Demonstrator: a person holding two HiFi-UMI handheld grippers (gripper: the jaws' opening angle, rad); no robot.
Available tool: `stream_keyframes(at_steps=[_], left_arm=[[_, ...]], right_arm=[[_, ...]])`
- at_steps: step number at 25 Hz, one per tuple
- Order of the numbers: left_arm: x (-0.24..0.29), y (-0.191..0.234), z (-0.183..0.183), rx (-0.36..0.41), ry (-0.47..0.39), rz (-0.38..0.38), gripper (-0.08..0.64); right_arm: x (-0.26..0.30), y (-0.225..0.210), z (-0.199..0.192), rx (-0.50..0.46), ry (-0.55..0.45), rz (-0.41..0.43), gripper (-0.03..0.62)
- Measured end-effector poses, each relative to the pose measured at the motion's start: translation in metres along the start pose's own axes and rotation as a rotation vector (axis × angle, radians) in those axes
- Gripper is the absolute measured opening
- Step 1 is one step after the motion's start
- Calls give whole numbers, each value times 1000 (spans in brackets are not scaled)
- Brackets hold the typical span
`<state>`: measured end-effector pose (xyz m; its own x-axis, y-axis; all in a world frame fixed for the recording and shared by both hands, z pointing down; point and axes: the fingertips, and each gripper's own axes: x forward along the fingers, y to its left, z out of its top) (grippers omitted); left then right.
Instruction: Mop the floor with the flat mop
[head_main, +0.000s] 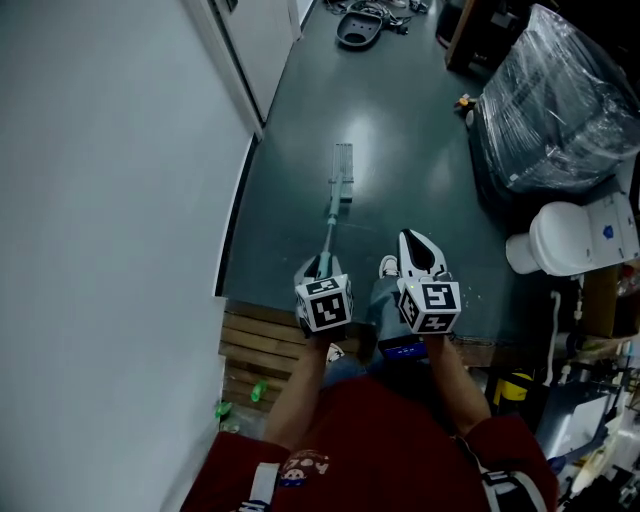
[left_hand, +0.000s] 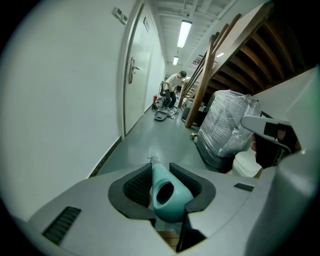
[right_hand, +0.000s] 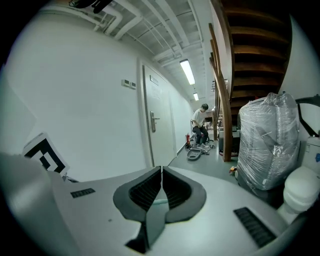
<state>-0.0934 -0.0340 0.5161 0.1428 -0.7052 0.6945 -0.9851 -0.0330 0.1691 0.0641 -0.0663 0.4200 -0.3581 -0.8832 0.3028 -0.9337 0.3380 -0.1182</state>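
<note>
The jaws of your left gripper (left_hand: 162, 175) clamp the flat mop's hollow-ended teal plastic handle (left_hand: 167, 194). Straight ahead of them its thin pole (head_main: 330, 225) reaches the narrow rectangular mop head (head_main: 343, 162) on the glossy dark floor (head_main: 410, 200). Your right gripper (right_hand: 161, 175), just beside, has its ribbed black jaws pressed together, empty.

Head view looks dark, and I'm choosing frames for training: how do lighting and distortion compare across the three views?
Head view: dim, soft glare on the floor near the mop head. Left gripper view: fisheye bows the door frame, corners black, mop handle sharp. Right gripper view: same fisheye, ceiling lamp blown out.
</note>
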Motion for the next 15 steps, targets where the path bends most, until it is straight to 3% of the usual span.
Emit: stream_keyframes(at_steps=[15], left_arm=[[-92, 19, -37, 15, -11, -16, 124]], right_arm=[[-61, 56, 5, -21, -39, -2, 20]])
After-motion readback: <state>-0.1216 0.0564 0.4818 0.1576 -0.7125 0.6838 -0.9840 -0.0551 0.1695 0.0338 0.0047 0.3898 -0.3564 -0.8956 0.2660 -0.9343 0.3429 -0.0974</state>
